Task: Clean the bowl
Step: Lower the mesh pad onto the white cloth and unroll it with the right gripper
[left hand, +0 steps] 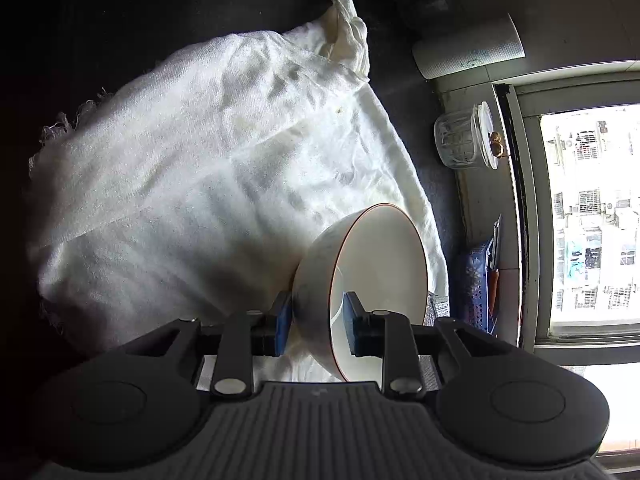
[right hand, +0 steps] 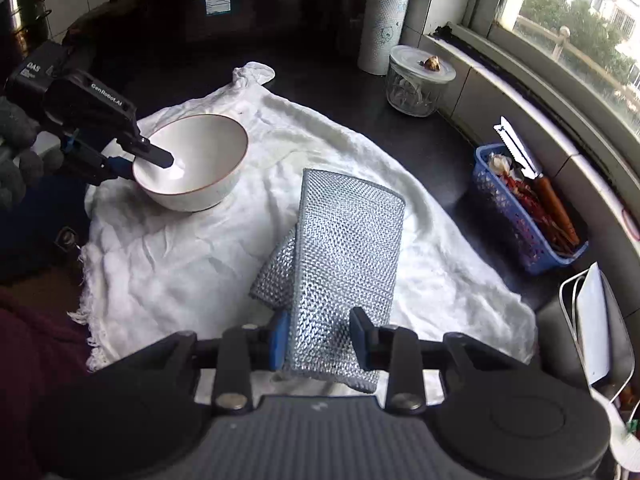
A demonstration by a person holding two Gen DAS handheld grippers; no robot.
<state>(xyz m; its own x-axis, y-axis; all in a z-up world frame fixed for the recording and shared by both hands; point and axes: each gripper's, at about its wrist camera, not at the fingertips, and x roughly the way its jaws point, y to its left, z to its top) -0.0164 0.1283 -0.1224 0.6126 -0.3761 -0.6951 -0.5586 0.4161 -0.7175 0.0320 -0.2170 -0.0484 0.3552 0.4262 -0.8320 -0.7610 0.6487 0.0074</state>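
A white bowl [right hand: 192,160] with a thin brown rim sits on a white cloth [right hand: 200,248] spread over the dark counter. My left gripper [left hand: 316,320] is shut on the bowl [left hand: 380,272], one finger inside and one outside its near wall; it also shows in the right wrist view [right hand: 136,156]. My right gripper [right hand: 318,340] is shut on a silver mesh scouring cloth [right hand: 344,264], which stands up folded between the fingers, right of the bowl and apart from it.
A paper towel roll [right hand: 382,28] and a lidded glass jar [right hand: 416,80] stand at the back by the window sill. A blue basket [right hand: 520,212] with utensils sits at the right. A steel pot [right hand: 20,12] is far left.
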